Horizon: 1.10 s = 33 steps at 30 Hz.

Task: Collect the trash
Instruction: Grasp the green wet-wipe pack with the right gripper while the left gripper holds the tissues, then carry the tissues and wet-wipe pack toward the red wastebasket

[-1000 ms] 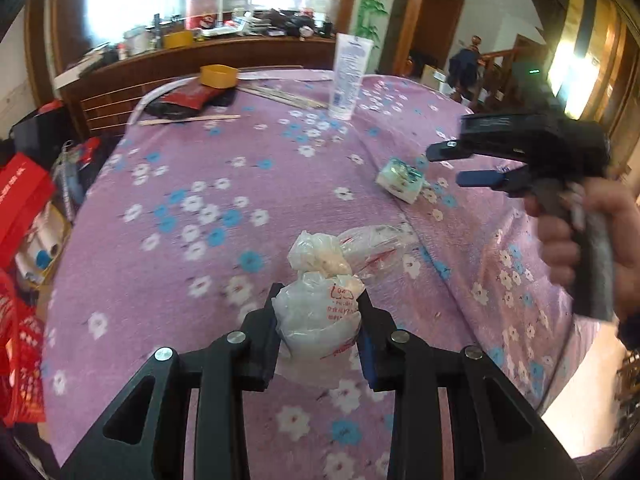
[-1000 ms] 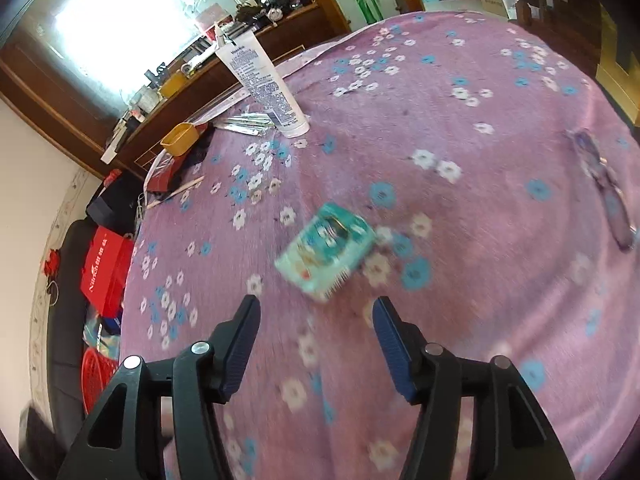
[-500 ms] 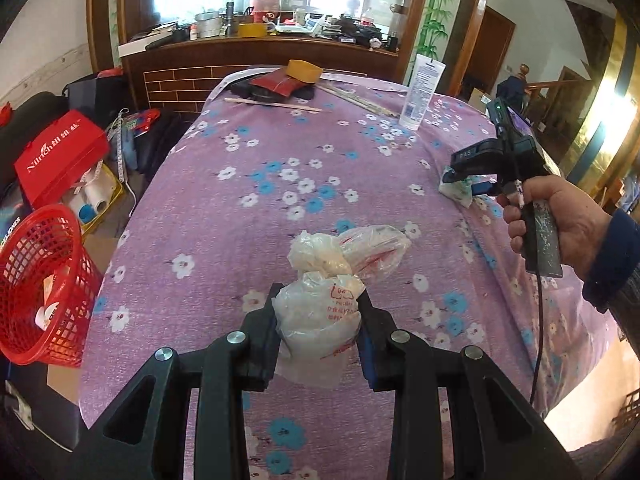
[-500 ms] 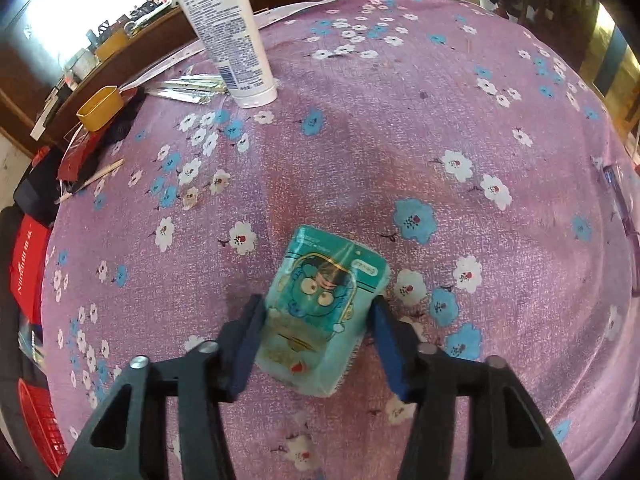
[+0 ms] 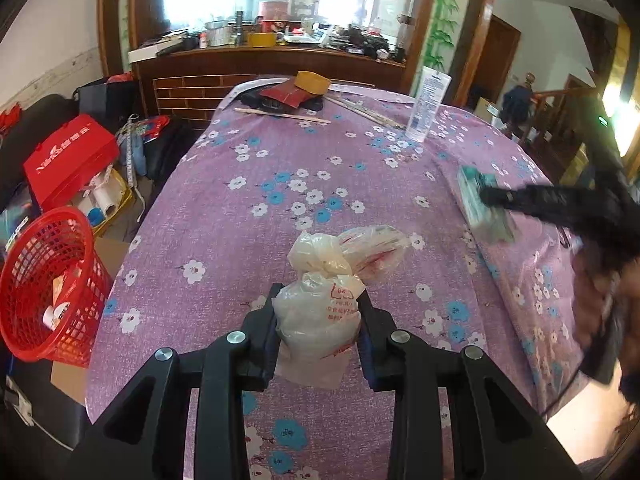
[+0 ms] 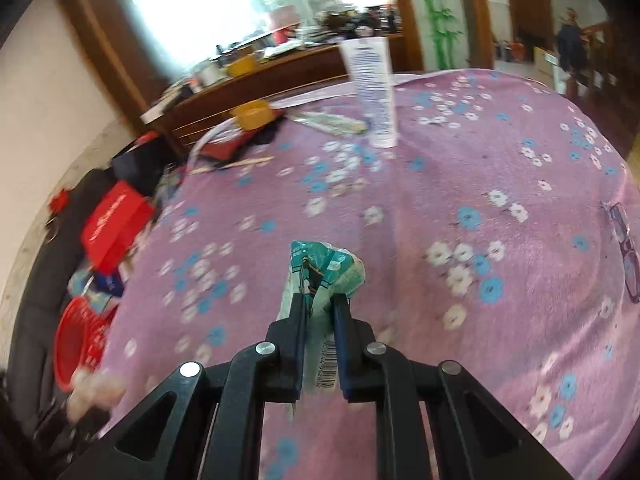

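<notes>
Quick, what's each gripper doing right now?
Left gripper: shut on the plastic bag.
Right gripper: jaws have just closed, shut on the teal packet.

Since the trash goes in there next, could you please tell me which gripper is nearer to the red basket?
Left. The left gripper, holding the plastic bag, is just across the table edge from the red basket. The right gripper, clamping the teal packet, sits further over.
</notes>
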{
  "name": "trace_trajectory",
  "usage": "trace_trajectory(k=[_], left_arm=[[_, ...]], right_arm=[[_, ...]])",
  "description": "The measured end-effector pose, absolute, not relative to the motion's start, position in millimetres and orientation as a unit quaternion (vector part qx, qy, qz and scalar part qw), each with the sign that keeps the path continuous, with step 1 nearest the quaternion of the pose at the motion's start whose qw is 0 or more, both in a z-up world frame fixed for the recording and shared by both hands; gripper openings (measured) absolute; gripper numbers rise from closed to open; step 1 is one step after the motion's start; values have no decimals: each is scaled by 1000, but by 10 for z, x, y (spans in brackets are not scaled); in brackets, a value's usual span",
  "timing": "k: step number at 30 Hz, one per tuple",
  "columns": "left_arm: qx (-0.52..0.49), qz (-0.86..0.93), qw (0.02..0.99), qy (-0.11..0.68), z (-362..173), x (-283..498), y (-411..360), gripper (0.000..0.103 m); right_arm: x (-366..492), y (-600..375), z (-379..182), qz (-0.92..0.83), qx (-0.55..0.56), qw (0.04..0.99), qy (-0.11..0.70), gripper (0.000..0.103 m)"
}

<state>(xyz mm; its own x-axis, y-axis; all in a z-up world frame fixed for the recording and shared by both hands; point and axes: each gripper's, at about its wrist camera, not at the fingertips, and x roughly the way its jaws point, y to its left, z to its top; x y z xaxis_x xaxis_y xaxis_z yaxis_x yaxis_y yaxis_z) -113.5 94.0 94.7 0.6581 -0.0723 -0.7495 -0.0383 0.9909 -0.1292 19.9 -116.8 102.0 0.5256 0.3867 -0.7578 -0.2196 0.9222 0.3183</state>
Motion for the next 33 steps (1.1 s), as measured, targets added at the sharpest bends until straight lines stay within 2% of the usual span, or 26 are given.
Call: trace_trajectory(k=[10,22,33], left_arm=[[-97,59,909,400,1050,-1535,944,31],[-133,123,911,370,1371,-1912,1125,31],[-128,189,908,351,1580,-2397,1242,31]], right_arm=[[-405,-824,996,294,34,836,463,14],[-464,-773,928,321,8,818,478,14],[-570,-258,982,383,-14,794,472,14]])
